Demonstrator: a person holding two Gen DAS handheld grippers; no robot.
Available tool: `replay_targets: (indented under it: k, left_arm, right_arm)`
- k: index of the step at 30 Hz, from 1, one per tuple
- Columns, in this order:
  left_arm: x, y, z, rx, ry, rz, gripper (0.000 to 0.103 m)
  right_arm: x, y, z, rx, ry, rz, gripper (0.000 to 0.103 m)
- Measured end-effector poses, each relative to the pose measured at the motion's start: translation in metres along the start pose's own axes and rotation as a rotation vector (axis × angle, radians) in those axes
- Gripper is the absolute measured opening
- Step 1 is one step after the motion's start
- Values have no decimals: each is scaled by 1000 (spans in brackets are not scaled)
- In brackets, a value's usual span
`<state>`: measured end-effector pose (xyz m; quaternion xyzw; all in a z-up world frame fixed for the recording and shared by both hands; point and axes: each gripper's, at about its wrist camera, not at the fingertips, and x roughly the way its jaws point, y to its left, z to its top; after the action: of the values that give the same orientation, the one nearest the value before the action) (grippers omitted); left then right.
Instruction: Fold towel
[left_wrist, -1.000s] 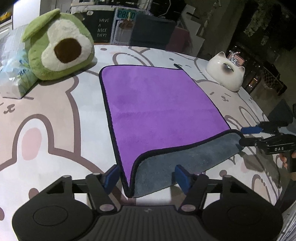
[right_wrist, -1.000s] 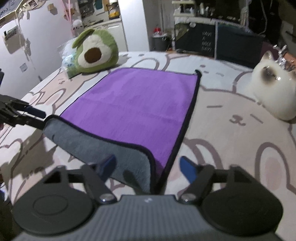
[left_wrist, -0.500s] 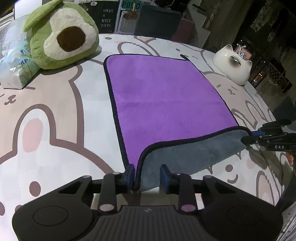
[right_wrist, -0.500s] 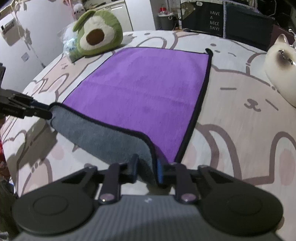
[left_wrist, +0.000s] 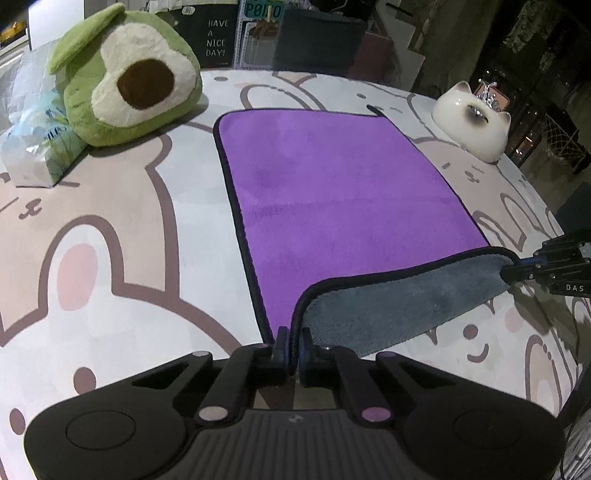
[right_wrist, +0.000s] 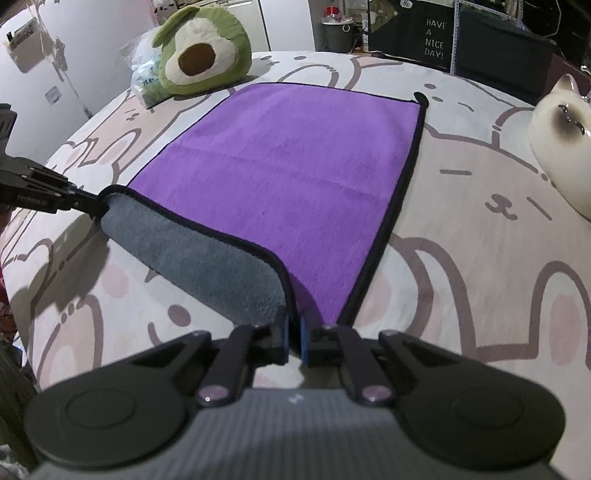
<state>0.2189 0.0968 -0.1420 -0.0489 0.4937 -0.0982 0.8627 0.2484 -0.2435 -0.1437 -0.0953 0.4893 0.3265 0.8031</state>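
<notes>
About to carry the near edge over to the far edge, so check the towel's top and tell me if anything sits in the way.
Nothing visible does. The purple towel is bare; the avocado plush and cat figurine stand off its sides.

The towel (left_wrist: 343, 206) lies flat on the table (left_wrist: 110, 221) ahead of me, its near edge lifted off the surface between my two grippers. My left gripper (left_wrist: 293, 347) holds the near left corner in its jaws; my right gripper (right_wrist: 294, 341) holds the near right corner. Beyond the towel's far left corner sits the avocado plush (left_wrist: 125, 74), with a tissue pack (left_wrist: 33, 147) touching its left side. To the right of the towel's far right corner, apart from it, stands the cat figure (left_wrist: 472, 122). Behind the table stands a sign (left_wrist: 216, 37).
</notes>
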Motion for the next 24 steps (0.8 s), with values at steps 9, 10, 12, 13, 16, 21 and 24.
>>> replay_targets:
  k: [9, 10, 12, 13, 16, 21, 24]
  left_arm:
    - [-17, -5, 15, -23, -94, 15, 5]
    - [-20, -5, 17, -26, -107, 16, 5]
    - [-24, -6, 20, -33, -132, 20, 5]
    - [-26, -6, 22, -36, -144, 23, 5]
    - [-32, -8, 27, -41, -181, 32, 5]
    - [-45, -12, 38, -45, -267, 51, 5]
    - [-49, -13, 46, -55, -308, 57, 5]
  right_arm:
    - [-16, -2, 8, 28, -72, -26, 6]
    - [-18, -2, 9, 33, -84, -29, 6]
    - [-23, -3, 13, 44, -109, -35, 6]
    - [-26, -3, 14, 49, -123, -38, 6]
    - [-34, -4, 19, 65, -167, -48, 6]
    - [-48, -4, 32, 90, -247, -69, 6]
    - [-53, -4, 40, 111, -293, -86, 6]
